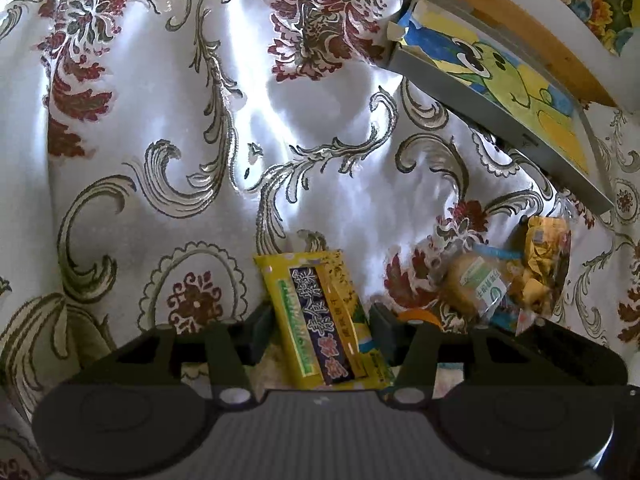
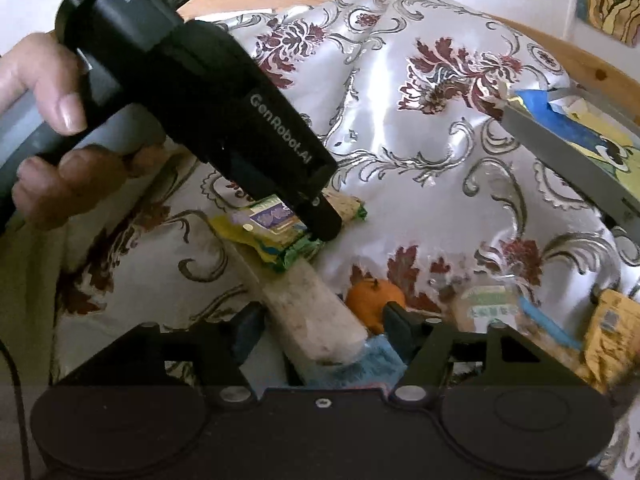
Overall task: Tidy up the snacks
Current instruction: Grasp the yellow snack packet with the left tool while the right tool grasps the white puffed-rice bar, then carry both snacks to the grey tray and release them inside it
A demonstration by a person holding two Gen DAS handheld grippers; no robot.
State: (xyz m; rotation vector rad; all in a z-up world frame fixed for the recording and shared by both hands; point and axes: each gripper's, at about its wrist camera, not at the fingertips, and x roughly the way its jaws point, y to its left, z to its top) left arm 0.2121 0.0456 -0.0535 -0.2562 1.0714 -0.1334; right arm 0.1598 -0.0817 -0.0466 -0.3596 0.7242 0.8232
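Observation:
A yellow snack packet with a dark label stands between the fingers of my left gripper; both pads touch its long edges, so the gripper is shut on it. In the right wrist view the same packet lies low over the floral cloth under the left gripper's fingertip. My right gripper is open. A long white snack pack lies slanted between its fingers without touching them, on top of a blue packet. An orange sits just beyond the right finger.
A clear bag of bread and yellow-wrapped snacks lies to the right, and appears as the bag. A grey tray with a cartoon picture leans at the far right against a wooden edge. A hand holds the left gripper. The satin floral cloth is rumpled.

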